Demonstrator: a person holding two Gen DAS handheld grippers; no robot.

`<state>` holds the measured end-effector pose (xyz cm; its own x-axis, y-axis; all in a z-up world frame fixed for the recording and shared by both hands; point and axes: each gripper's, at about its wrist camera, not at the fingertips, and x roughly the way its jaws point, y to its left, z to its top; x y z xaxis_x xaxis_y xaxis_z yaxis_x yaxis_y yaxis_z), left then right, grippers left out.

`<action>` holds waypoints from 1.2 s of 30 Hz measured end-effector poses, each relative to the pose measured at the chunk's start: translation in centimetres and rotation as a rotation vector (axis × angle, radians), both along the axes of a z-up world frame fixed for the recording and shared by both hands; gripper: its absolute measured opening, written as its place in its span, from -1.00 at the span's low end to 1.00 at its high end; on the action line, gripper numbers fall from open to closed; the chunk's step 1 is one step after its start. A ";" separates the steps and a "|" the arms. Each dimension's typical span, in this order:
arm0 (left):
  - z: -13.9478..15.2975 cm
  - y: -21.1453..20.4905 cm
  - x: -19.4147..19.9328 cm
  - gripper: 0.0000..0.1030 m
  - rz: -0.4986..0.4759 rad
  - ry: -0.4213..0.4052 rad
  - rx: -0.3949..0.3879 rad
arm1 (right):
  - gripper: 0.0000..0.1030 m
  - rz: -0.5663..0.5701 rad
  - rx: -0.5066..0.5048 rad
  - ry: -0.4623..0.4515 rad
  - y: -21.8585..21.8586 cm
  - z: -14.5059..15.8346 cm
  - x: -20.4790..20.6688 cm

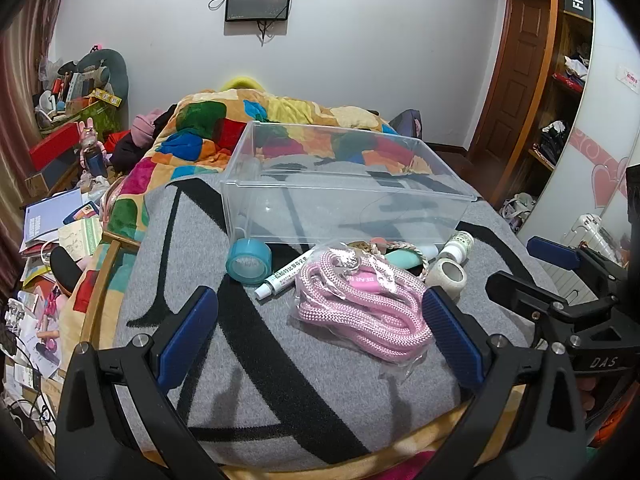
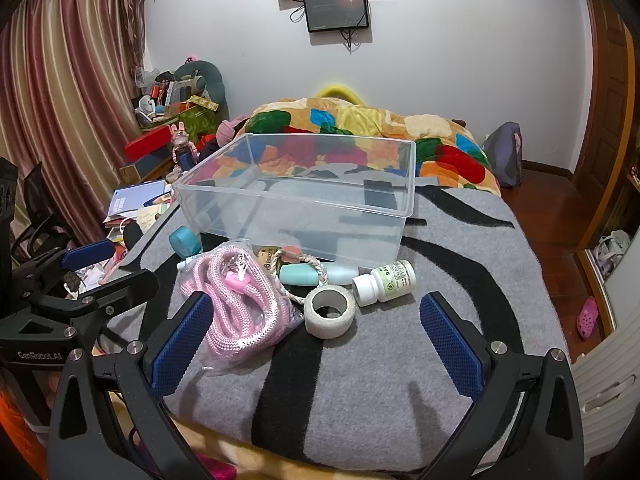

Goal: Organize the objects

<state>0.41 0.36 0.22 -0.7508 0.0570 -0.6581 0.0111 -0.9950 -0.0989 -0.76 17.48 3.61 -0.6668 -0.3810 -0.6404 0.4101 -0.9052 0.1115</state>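
Observation:
A clear plastic bin stands empty on a grey and black blanket. In front of it lie a pink rope in a clear bag, a blue tape roll, a white tube, a teal bottle, a white pill bottle and a white bandage roll. My left gripper is open and empty, its fingers either side of the rope bag. My right gripper is open and empty, just short of the bandage roll.
A bright patchwork quilt is heaped behind the bin. Papers and boxes clutter the floor on the left. A wardrobe and white suitcase stand on the right. The other gripper shows in each view's edge.

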 end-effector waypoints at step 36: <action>0.0 -0.4 -0.1 1.00 0.009 -0.007 0.013 | 1.00 0.004 0.001 -0.007 -0.4 -0.2 0.3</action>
